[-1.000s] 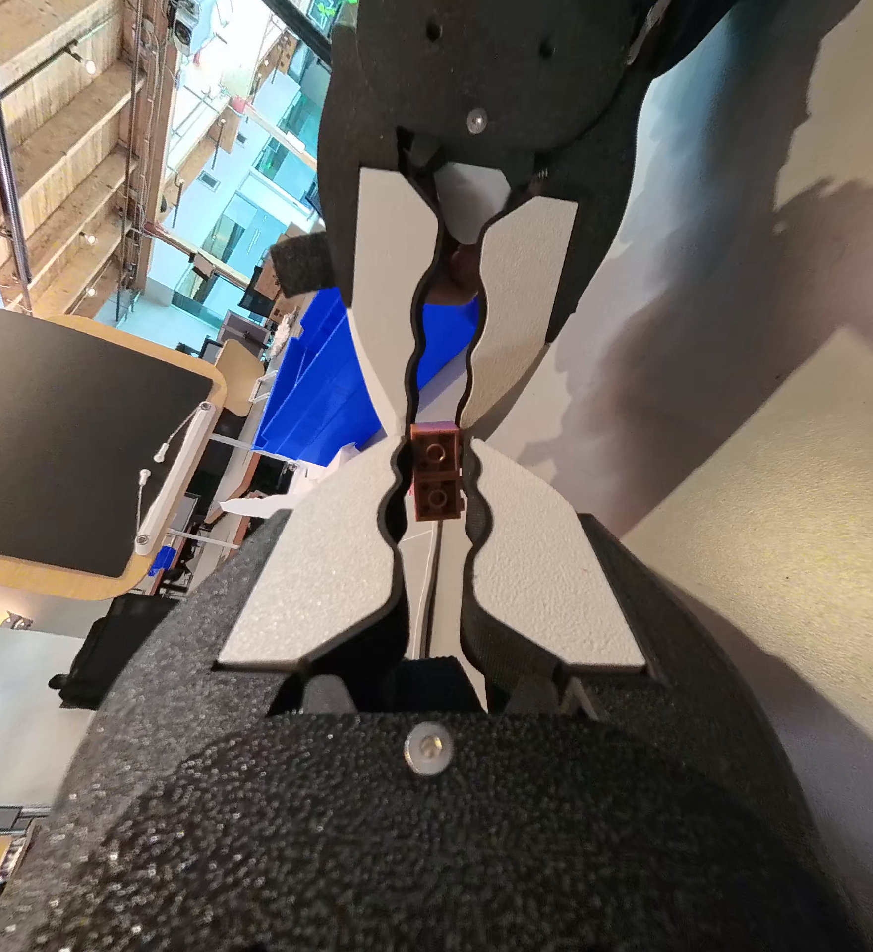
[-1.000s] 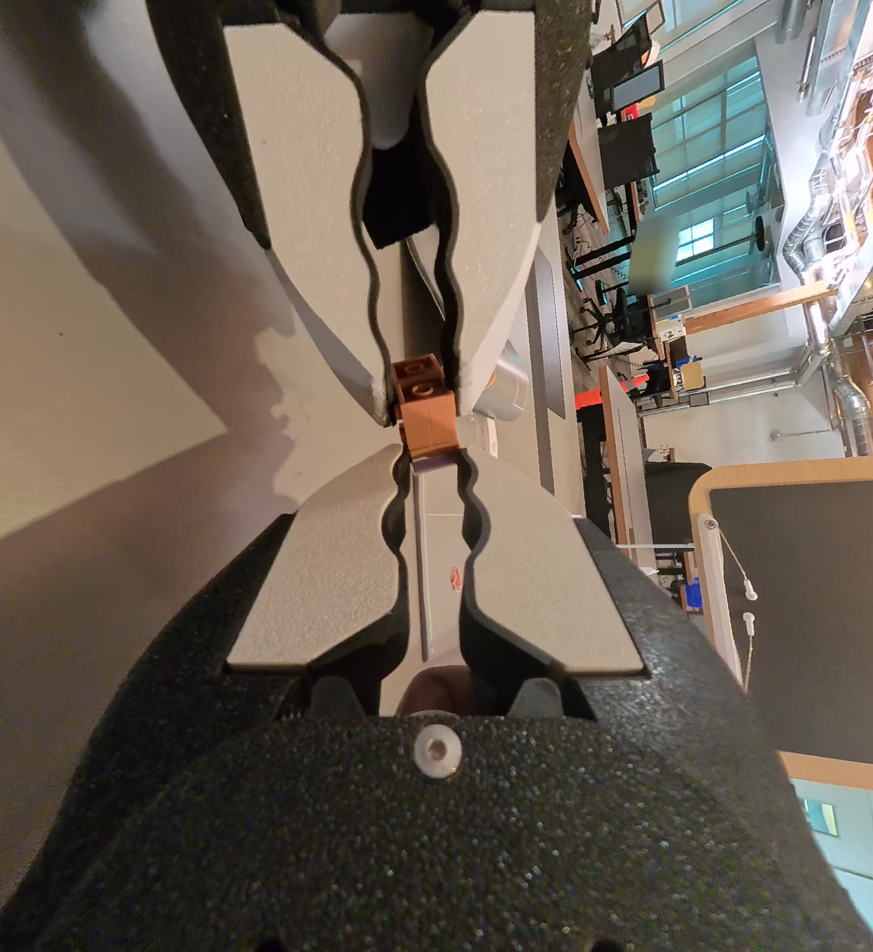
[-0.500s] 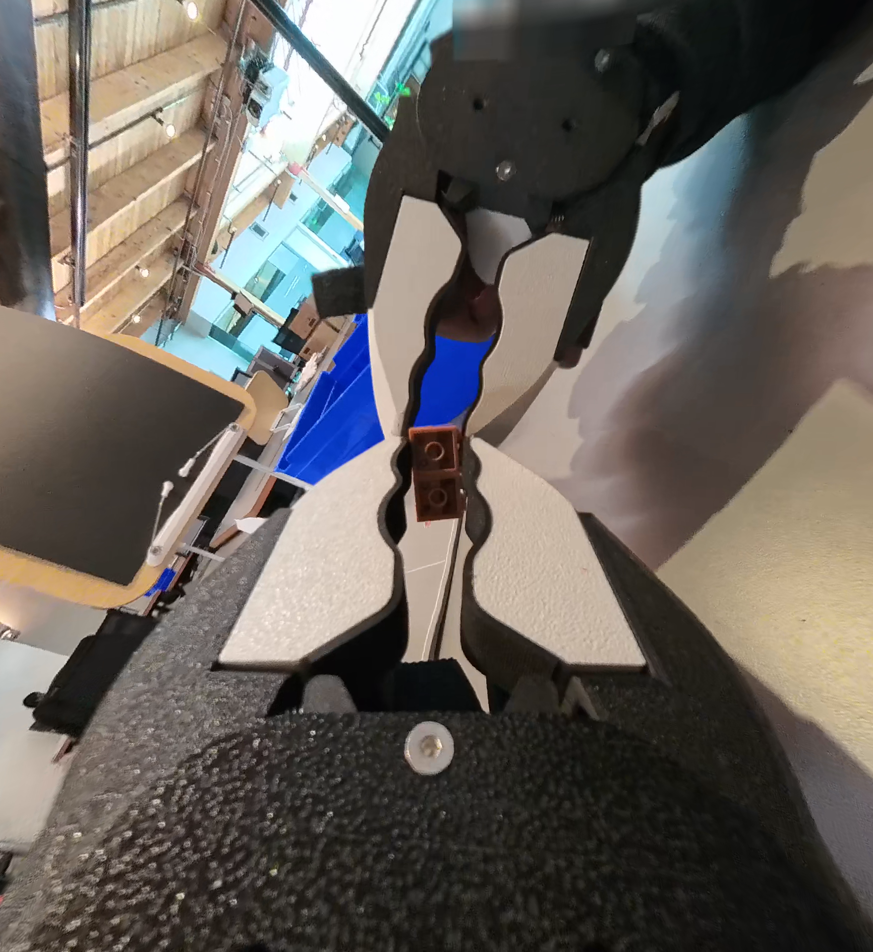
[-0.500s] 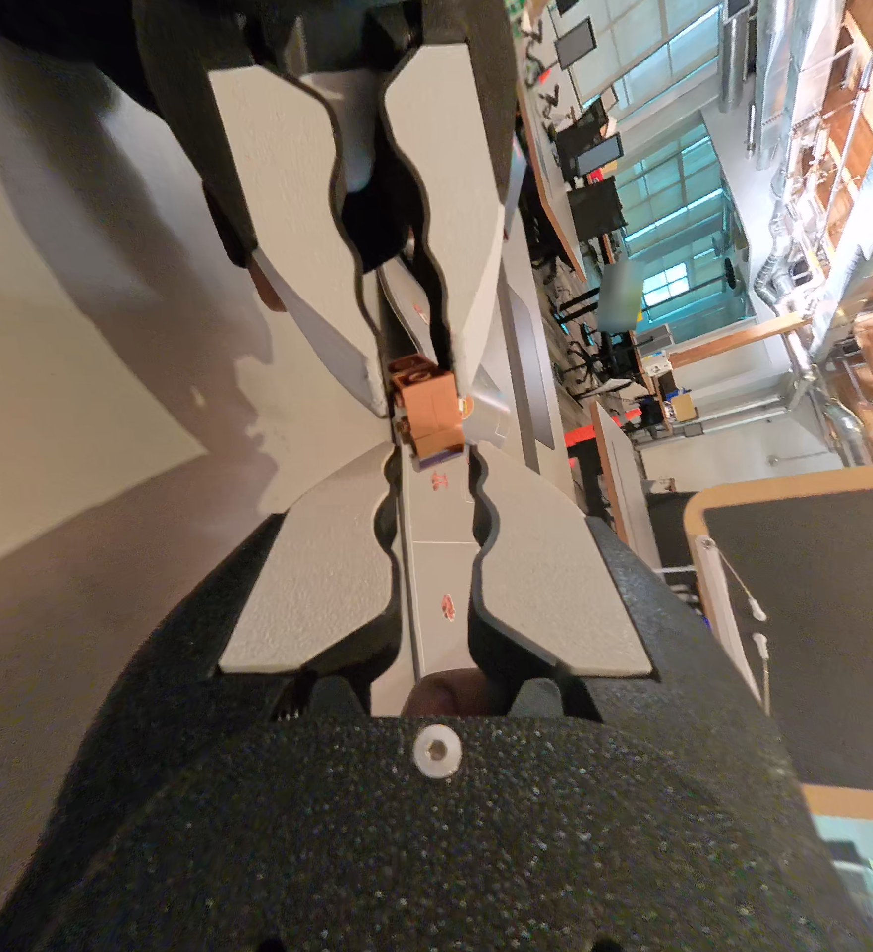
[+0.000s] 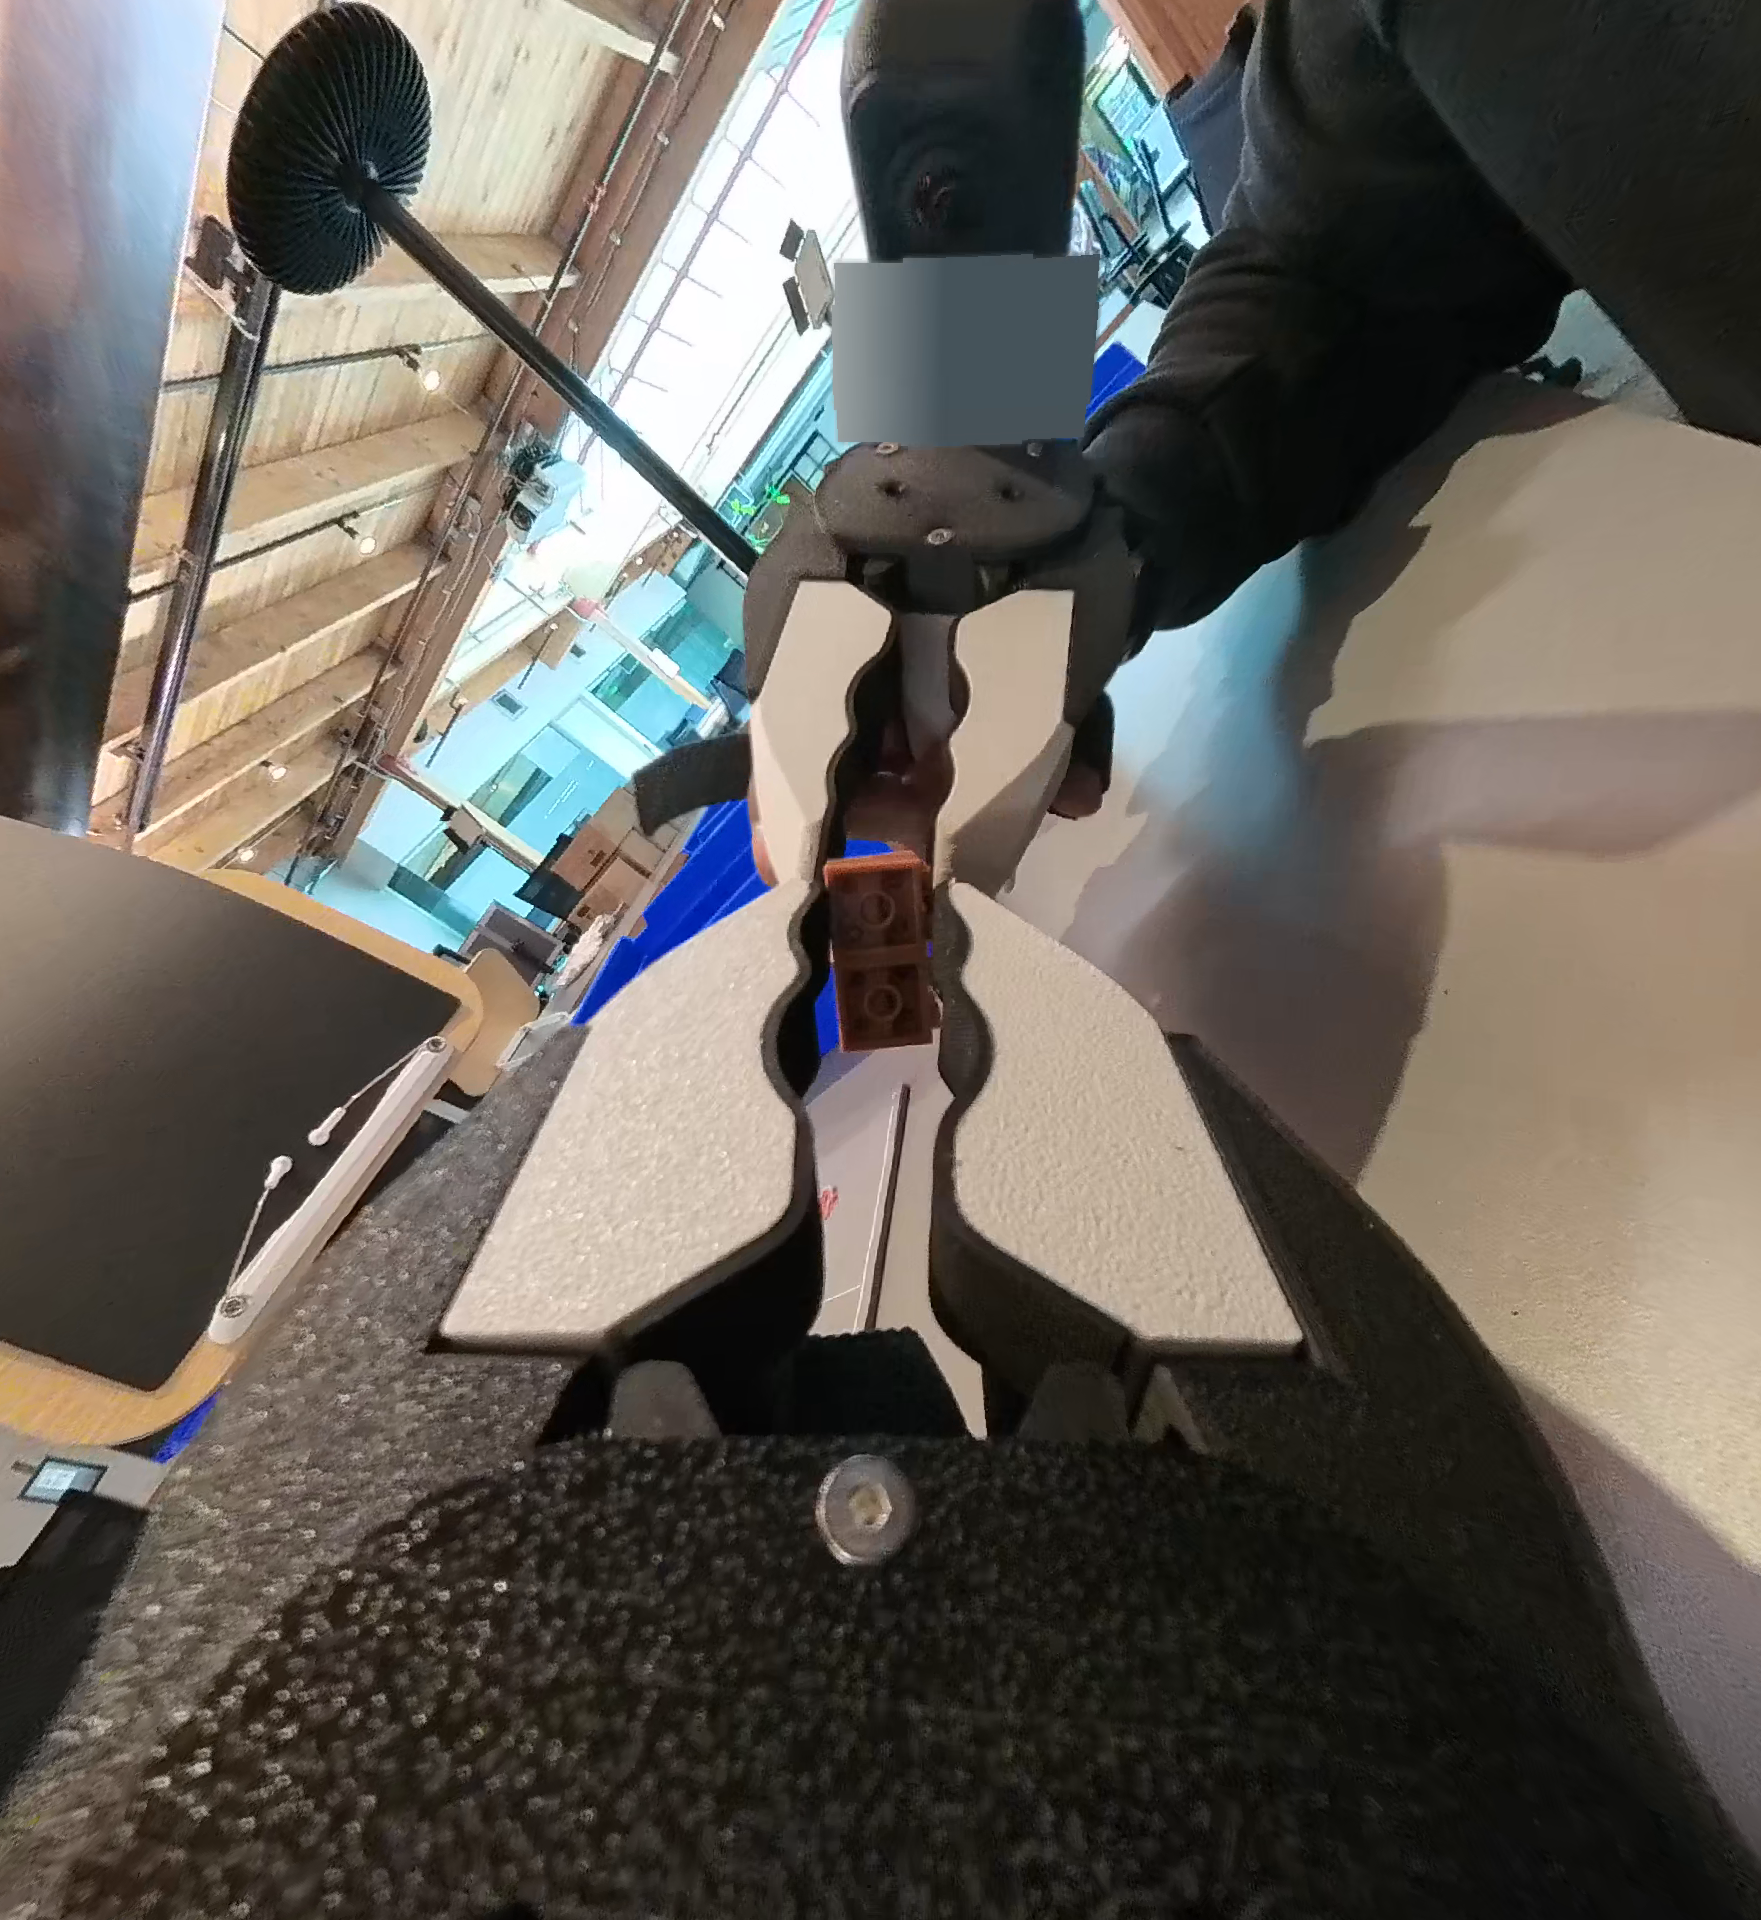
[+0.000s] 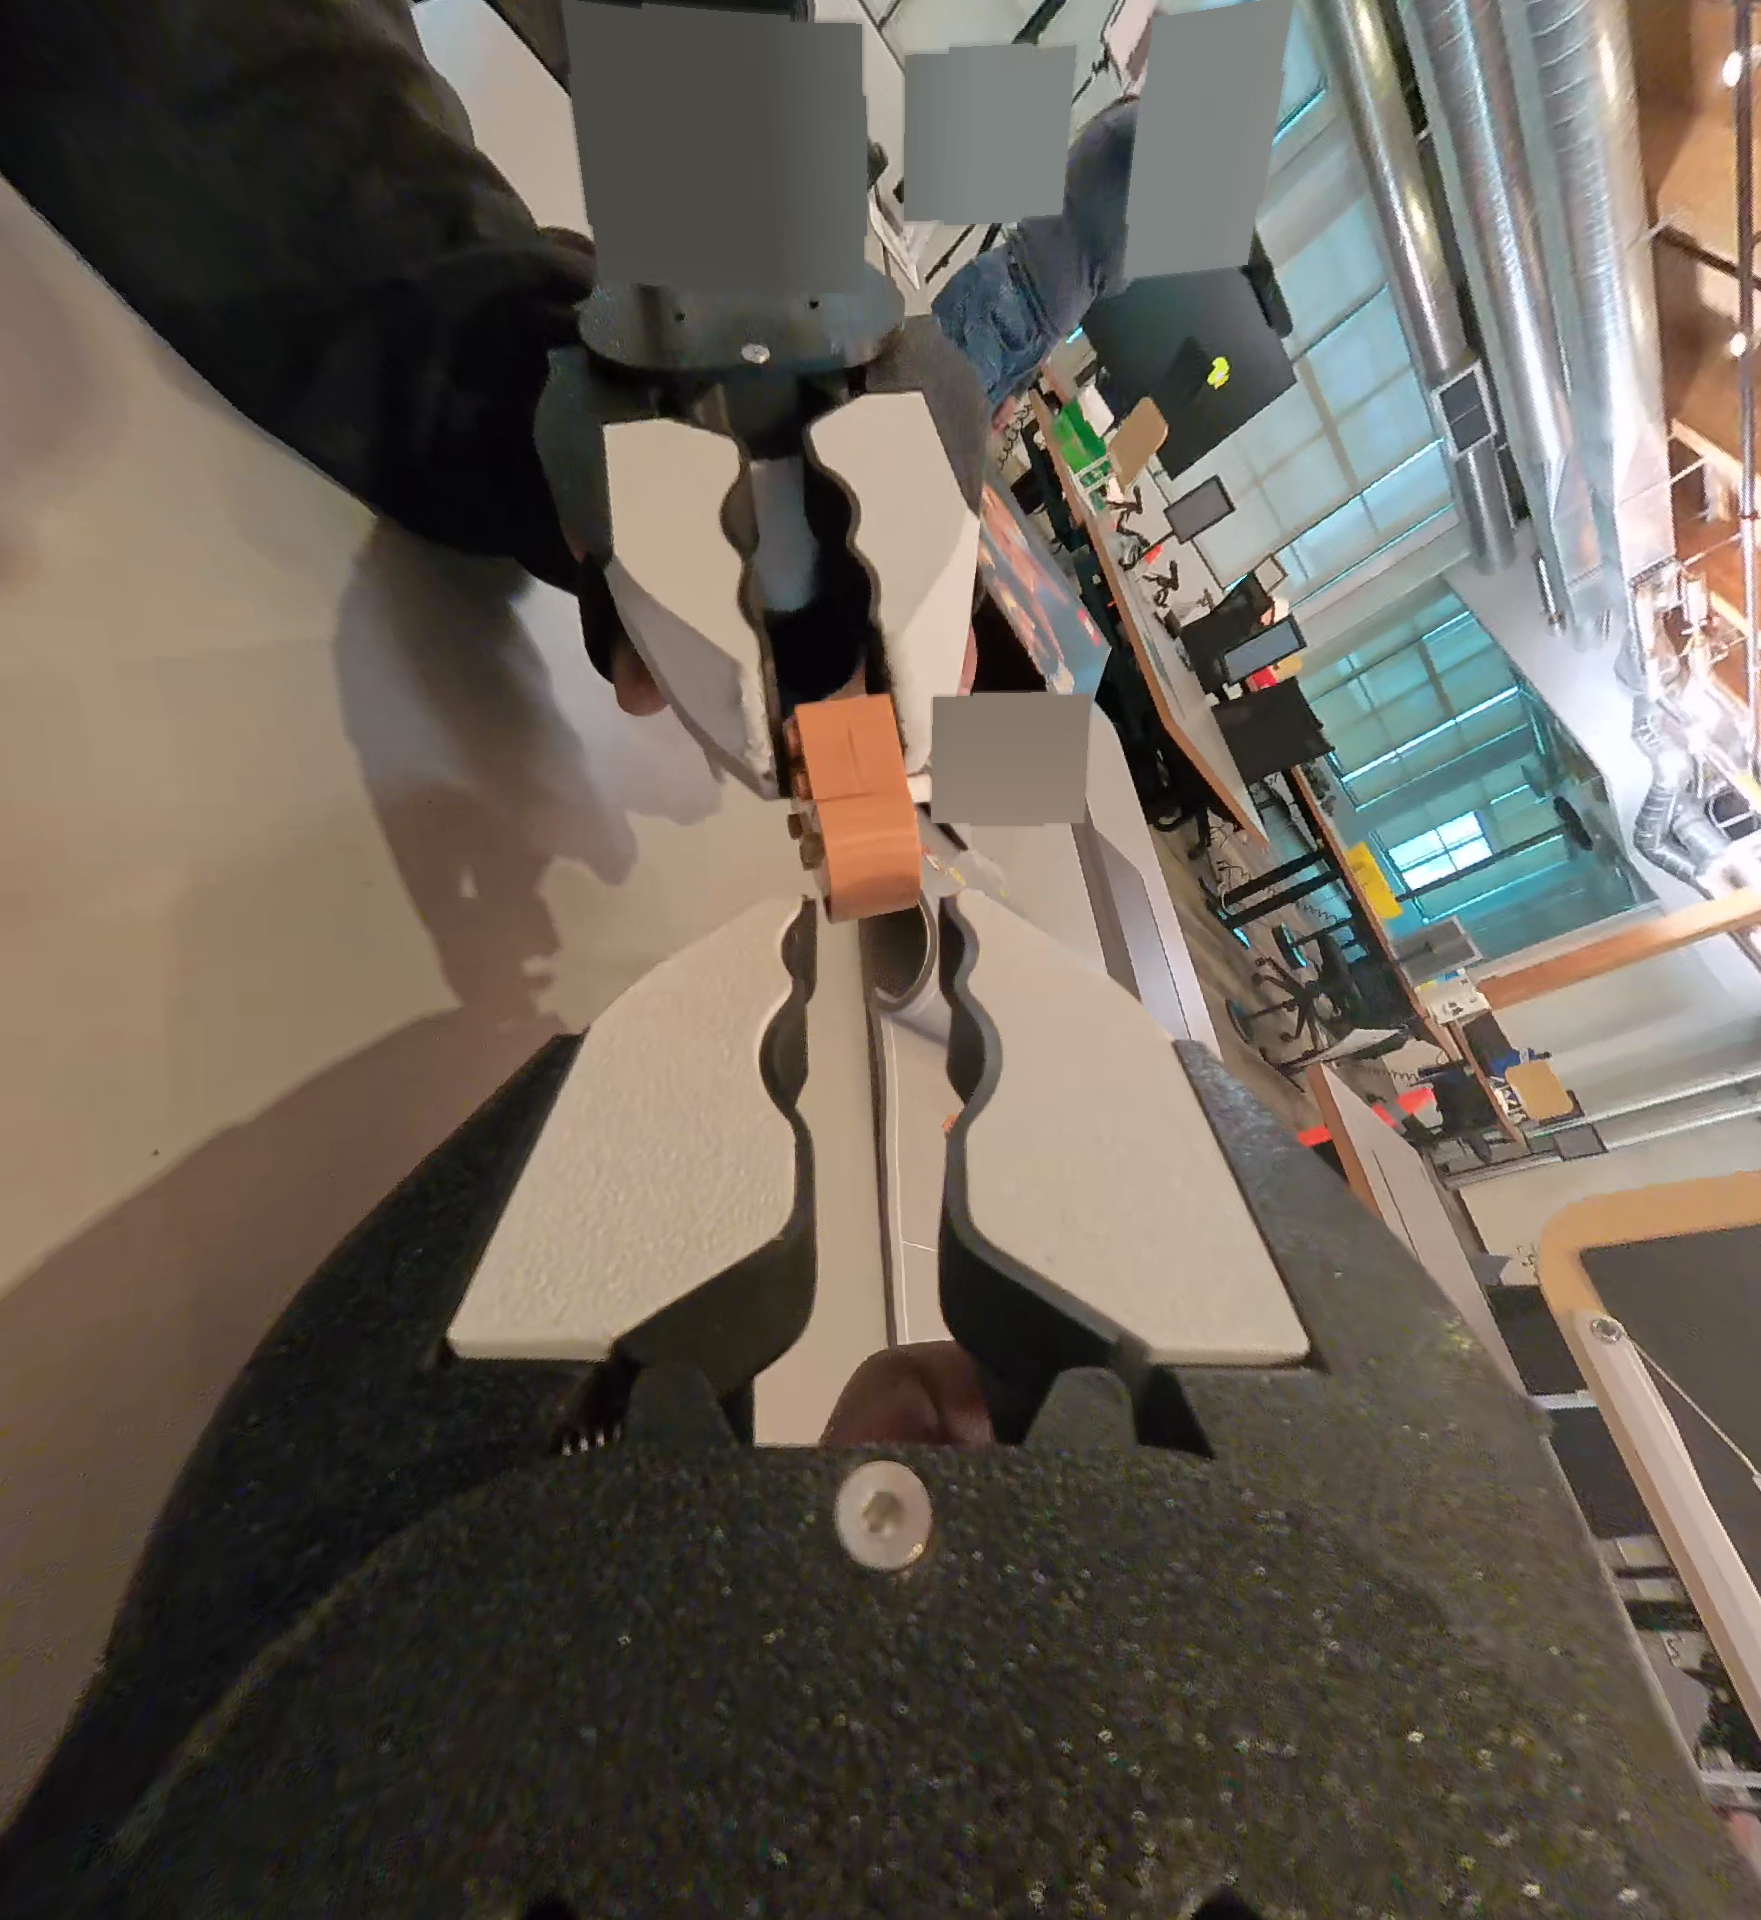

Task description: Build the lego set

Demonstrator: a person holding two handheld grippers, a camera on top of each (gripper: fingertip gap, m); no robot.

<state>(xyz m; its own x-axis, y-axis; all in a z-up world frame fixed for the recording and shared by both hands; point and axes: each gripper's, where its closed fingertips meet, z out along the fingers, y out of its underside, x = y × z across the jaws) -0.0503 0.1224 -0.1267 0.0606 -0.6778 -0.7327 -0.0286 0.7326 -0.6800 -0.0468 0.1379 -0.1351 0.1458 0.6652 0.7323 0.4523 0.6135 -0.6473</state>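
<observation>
The left gripper (image 5: 881, 904) has its jaws pinching a pair of joined brown bricks (image 5: 881, 966). The fingers press on the two long flanks. The pair's long axis runs straight out along the fingers, and about half of it stands proud of the tips. Seen from behind these jaws, the hollow undersides of the bricks face the camera.

Dead ahead is the right gripper (image 6: 876, 920), tip to tip with the left one, both held in the air beside the pale worktop (image 5: 1478, 1039). Its jaws are spread wider than the bricks. The free end of the pair reaches just to the mouth of these jaws, slightly toward the left finger, and neither pad presses on it as far as can be seen. So the bricks lie directly forward of the right jaws, end-on and in line with both grippers, but only the left gripper carries them. A dark sleeve (image 5: 1323, 364) shows behind the right gripper.

A second ago the right jaws were clamped on the far end of the pair, and the two grippers stood much closer. Now those jaws have let go and backed off along the same line — the left grip is unchanged.
</observation>
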